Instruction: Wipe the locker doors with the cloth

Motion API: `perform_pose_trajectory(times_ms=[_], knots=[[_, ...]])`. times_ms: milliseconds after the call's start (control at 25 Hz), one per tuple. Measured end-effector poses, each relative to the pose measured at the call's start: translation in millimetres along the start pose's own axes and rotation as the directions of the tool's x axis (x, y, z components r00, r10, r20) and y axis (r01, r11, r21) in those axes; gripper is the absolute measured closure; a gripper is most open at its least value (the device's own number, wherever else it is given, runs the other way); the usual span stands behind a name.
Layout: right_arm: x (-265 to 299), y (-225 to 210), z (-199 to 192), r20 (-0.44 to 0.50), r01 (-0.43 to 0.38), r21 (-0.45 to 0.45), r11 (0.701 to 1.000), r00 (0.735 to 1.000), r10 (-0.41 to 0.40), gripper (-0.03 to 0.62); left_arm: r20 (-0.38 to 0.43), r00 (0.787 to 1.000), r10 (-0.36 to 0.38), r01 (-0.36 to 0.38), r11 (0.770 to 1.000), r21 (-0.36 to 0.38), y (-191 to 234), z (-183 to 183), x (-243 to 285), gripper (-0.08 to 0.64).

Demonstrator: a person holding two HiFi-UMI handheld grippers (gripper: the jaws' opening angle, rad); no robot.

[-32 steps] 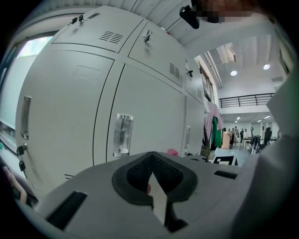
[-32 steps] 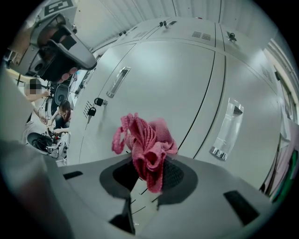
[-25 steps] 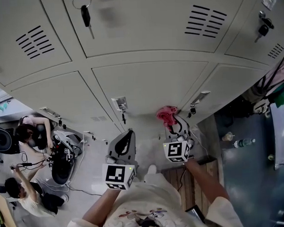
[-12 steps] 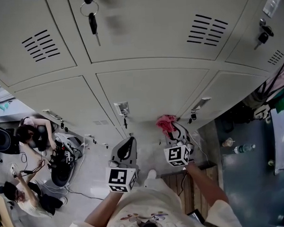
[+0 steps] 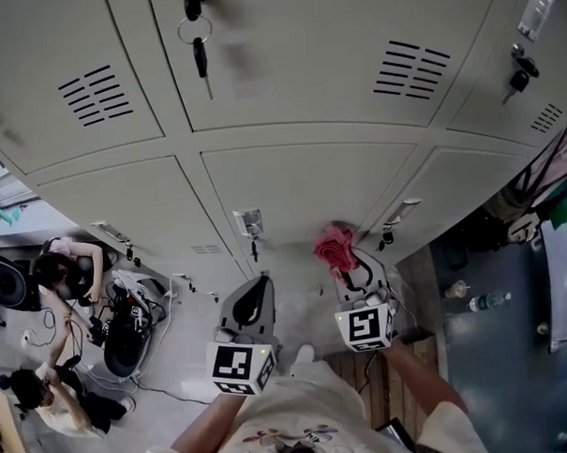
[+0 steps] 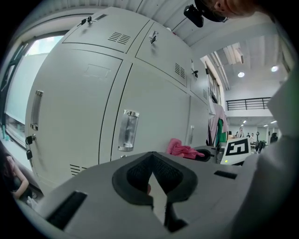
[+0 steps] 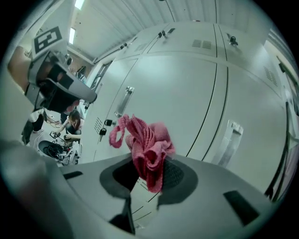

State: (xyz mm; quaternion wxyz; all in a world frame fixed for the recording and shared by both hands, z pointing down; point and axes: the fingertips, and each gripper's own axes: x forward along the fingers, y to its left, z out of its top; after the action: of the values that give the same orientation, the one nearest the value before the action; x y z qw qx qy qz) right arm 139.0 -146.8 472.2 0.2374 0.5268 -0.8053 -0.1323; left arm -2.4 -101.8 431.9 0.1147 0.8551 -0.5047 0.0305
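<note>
Grey locker doors (image 5: 310, 182) fill the head view, each lower one with a metal handle (image 5: 248, 221). A crumpled pink cloth (image 5: 333, 244) is pinched in my right gripper (image 5: 346, 265), which is shut on it just in front of the lower middle door. In the right gripper view the cloth (image 7: 145, 144) stands up out of the right gripper (image 7: 149, 179), with a door handle (image 7: 232, 133) beyond. My left gripper (image 5: 254, 297) hangs to its left, shut and holding nothing. In the left gripper view the left gripper (image 6: 154, 184) faces a handle (image 6: 128, 130), with the cloth (image 6: 182, 149) to the right.
Keys (image 5: 199, 46) hang from an upper door lock. People (image 5: 55, 268) sit on the floor at the left among cables and gear. A wooden pallet (image 5: 365, 377) lies under my right arm. A bottle (image 5: 484, 302) and hanging clothes (image 5: 554, 190) are at the right.
The head view has shifted a little, so the lockers sit lower and further right. Both grippers have drawn slightly back toward the body; the cloth stays by the same lower door.
</note>
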Motion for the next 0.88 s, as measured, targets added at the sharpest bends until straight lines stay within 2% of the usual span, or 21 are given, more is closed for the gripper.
perform_pose_trajectory(times_ms=[160, 600, 880], knots=[[-13, -14, 44, 0.016, 0.007, -0.046, 0.999, 1.0, -0.006, 0.492, -0.019, 1.0, -0.016, 0.016, 1.0, -0.007, -4, 11, 0, 0.555], [-47, -72, 173, 0.187, 0.089, -0.058, 0.994, 0.979, -0.077, 0.491, 0.003, 0.998, -0.063, 0.063, 0.998, 0.001, -14, 36, -6, 0.555], [-47, -88, 213, 0.212, 0.136, -0.064, 0.989, 0.97, -0.119, 0.491, 0.016, 0.998, -0.067, 0.067, 0.998, -0.002, -14, 43, -8, 0.555]])
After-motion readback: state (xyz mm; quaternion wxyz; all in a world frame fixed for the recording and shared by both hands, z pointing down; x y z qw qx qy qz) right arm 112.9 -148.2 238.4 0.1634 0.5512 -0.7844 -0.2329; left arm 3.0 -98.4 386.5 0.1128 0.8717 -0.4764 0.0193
